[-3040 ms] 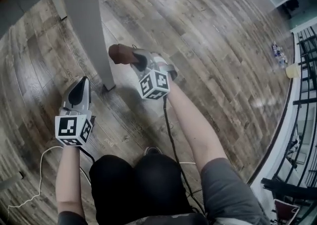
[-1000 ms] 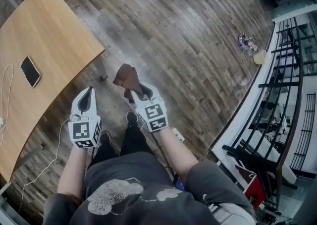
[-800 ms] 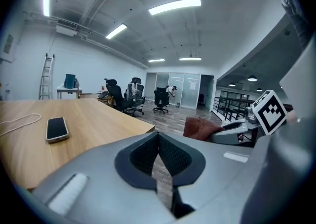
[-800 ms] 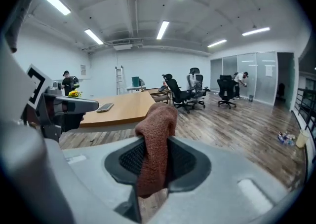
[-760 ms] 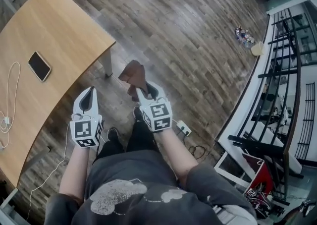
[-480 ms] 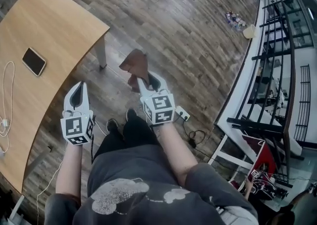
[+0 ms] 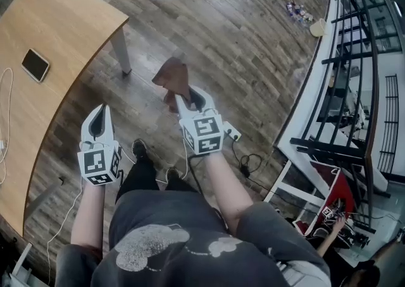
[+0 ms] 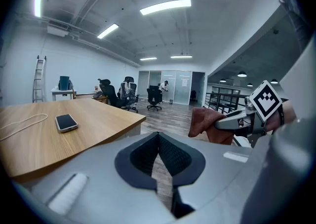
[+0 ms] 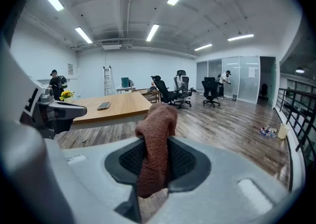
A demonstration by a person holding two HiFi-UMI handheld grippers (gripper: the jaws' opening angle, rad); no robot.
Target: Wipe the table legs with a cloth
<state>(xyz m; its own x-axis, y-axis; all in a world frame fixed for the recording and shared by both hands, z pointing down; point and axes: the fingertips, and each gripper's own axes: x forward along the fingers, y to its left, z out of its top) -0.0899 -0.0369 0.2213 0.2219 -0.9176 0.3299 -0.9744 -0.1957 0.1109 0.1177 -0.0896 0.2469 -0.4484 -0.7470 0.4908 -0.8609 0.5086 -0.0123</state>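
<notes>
My right gripper (image 7: 182, 97) pinches the brown cloth (image 7: 171, 77) tight, so it sticks out ready for wiping. My left gripper (image 7: 100, 112) is closed on nothing. The table leg (image 7: 120, 52) is near, but the cloth isn't touching it.

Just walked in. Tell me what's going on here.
A person stands beside a wooden table, a tool in each hand. The right tool is clamped on a brown cloth held up in the air. The left tool is shut, with nothing in it. The nearest table leg stands apart from both, ahead and to the left, so no wiping is happening right now. A phone lies on the tabletop.
</notes>
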